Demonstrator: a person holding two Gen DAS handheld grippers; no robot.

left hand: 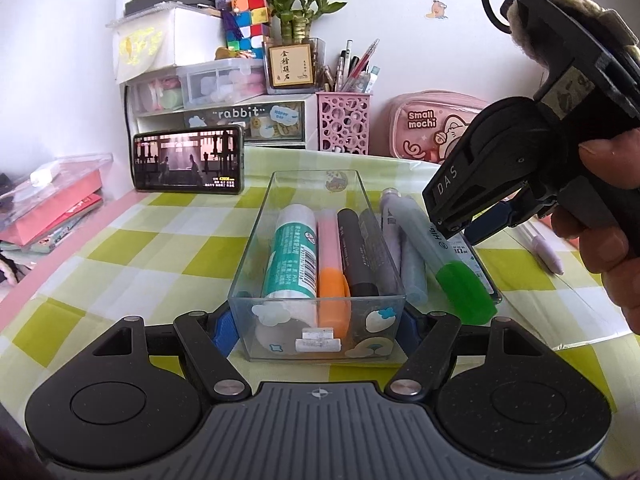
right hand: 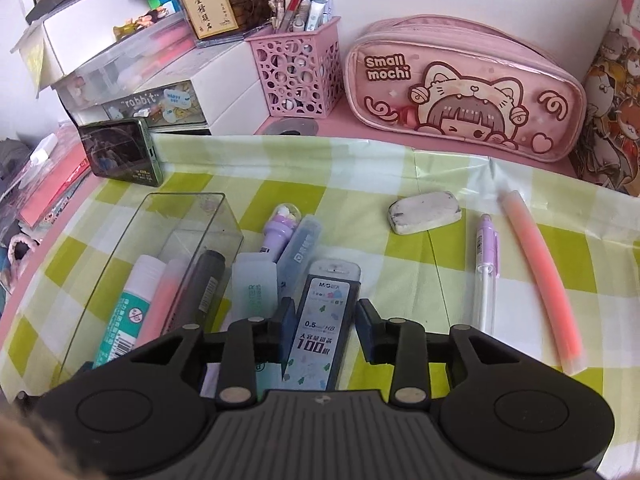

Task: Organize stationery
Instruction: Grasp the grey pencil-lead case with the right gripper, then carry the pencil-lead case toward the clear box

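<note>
The clear tray (left hand: pixel 316 264) serves as landmark, resting on the checked surface (left hand: pixel 120 240). At its near end the left tongs (left hand: pixel 316 326) are closed on the tray's two side walls, so that it is held steady. Inside it, from left to right, a glue stick (left hand: pixel 290 256), a pink-and-orange highlighter (left hand: pixel 330 268) and dark markers (left hand: pixel 362 256) are laid lengthwise. Just right of the tray a pale case (right hand: pixel 254 288), a purple stamp pen (right hand: pixel 280 228) and a green-capped marker (left hand: pixel 452 264) are gathered. Right of these the lead refill box (right hand: pixel 326 320) is seen between the pads of the right tongs (right hand: pixel 326 320); the jaws stand partly open, a gap showing on the right pad, so the box is judged not to be gripped. For a clean step, the box should be centred, squeezed on its long sides, and kept parallel to the tray. Further right, an eraser (right hand: pixel 425 213), a mechanical pencil (right hand: pixel 486 276) and a pink tube (right hand: pixel 540 280) remain loose.
</note>
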